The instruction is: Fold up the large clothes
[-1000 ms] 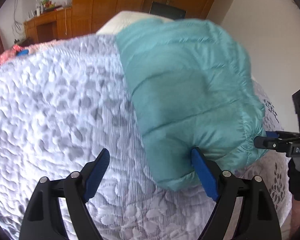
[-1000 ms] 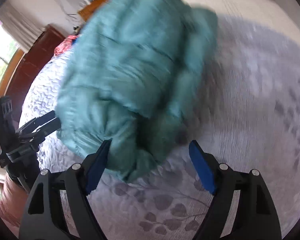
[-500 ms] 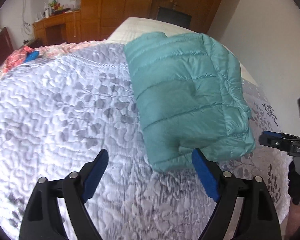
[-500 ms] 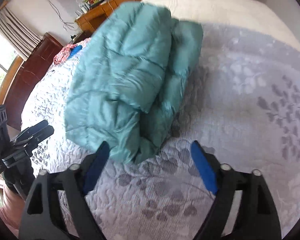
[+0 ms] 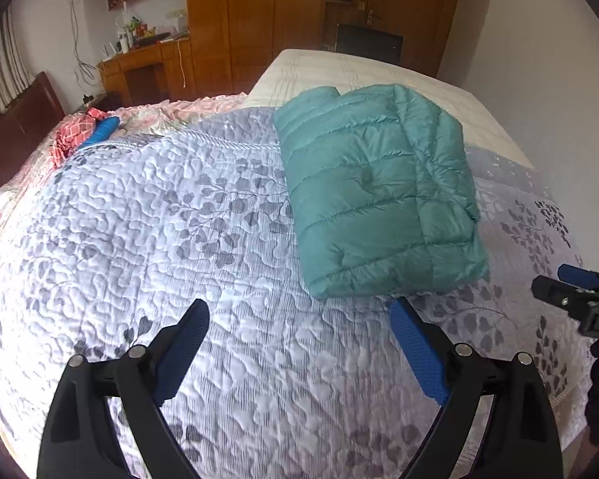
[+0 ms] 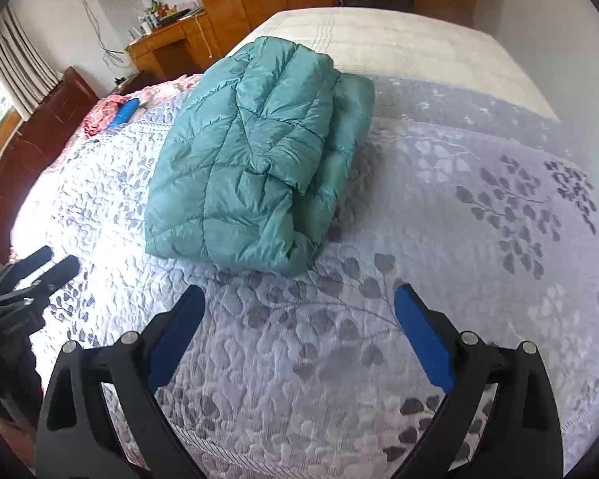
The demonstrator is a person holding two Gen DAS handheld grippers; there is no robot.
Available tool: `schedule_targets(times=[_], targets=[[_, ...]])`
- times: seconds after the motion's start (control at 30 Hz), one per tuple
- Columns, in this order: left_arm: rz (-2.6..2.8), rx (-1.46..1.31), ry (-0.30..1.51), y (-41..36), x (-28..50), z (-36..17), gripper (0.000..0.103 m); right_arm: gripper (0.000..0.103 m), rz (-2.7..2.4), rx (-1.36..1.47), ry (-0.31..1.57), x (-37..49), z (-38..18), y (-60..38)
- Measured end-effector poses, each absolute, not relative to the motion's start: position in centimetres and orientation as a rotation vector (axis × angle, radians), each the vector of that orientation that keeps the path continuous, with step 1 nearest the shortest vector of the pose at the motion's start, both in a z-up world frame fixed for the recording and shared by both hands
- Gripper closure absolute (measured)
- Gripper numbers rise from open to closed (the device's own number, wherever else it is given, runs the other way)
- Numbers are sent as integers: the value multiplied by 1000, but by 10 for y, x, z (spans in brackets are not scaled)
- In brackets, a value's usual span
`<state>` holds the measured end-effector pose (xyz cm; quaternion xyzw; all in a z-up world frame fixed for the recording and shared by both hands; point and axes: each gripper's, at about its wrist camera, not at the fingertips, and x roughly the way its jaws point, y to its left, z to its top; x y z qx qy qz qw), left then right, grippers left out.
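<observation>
A teal quilted puffer jacket (image 5: 379, 195) lies folded into a thick rectangular bundle on the bed's leaf-patterned quilt (image 5: 187, 239). It also shows in the right wrist view (image 6: 255, 159), layers stacked. My left gripper (image 5: 299, 311) is open and empty, held above the quilt just short of the jacket's near edge. My right gripper (image 6: 299, 299) is open and empty, a little back from the jacket's near corner. Each gripper shows at the edge of the other's view: the right gripper (image 5: 579, 295), the left gripper (image 6: 40, 275).
A red checked cloth (image 5: 74, 135) and a blue object (image 5: 100, 131) lie at the far left of the bed. A wooden desk (image 5: 147, 64) and wardrobes (image 5: 259, 20) stand behind. A cream mattress (image 5: 359, 72) shows beyond the quilt. A white wall (image 5: 539, 60) is on the right.
Both grippers have let go of the jacket and pulled back and up from it. The jacket now lies still, folded on the quilt.
</observation>
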<state>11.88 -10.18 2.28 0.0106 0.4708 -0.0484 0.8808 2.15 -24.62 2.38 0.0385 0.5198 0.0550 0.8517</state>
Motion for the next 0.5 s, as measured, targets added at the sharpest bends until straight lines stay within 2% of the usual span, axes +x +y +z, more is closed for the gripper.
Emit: schedule_targets(times=[0.5], targets=[[-93,42,956,-106,78,61,11,8,46,96,1102,-11,47,-239]])
